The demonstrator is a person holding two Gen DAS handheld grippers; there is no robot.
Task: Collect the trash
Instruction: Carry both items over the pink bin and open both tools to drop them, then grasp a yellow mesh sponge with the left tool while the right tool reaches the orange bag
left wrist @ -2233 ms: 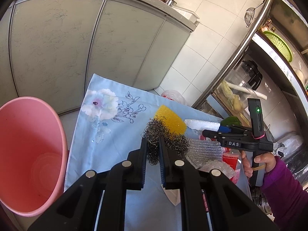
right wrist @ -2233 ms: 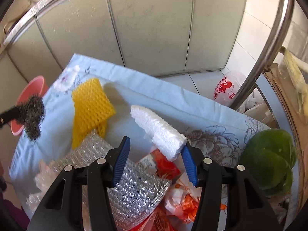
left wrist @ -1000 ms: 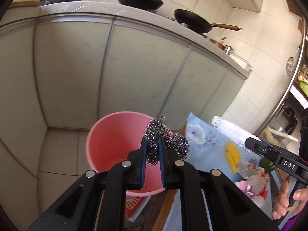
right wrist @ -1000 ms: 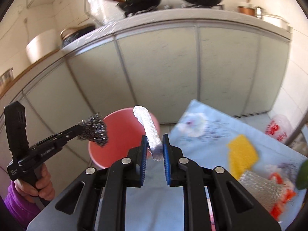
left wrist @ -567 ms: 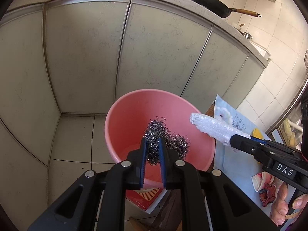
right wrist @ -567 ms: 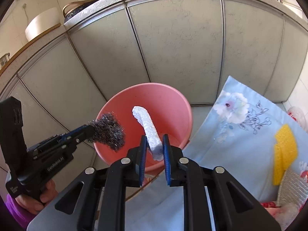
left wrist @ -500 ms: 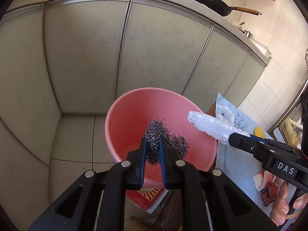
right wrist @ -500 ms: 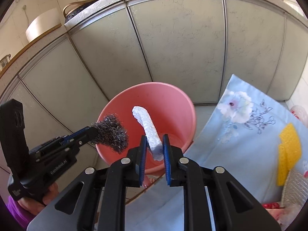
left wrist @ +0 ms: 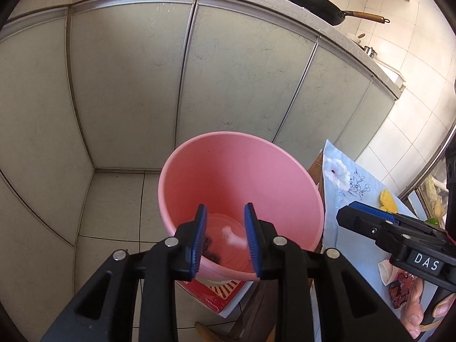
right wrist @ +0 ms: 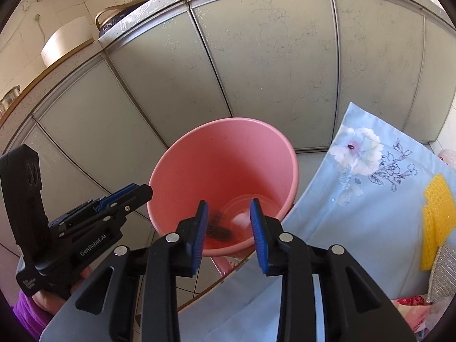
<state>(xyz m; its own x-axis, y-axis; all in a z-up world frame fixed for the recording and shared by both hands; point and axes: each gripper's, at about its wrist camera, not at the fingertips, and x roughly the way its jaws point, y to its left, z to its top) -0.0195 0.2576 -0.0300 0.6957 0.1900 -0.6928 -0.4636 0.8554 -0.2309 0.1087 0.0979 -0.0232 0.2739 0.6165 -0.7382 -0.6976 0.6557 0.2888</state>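
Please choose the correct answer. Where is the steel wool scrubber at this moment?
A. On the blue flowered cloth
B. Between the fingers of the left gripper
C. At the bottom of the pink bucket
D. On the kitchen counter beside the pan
C: the dark steel wool scrubber lies at the bottom of the pink bucket beside a white foam piece, and the left gripper is open with nothing between its fingers.

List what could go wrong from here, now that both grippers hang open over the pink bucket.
1. The pink bucket stands right against the table edge under the blue floral cloth; a bump from the right gripper on its way back could tip it.
2. The left gripper and right gripper sit close together above the rim, so they might collide.
3. The yellow sponge and wrappers remain on the cloth; dragging could pull it off.
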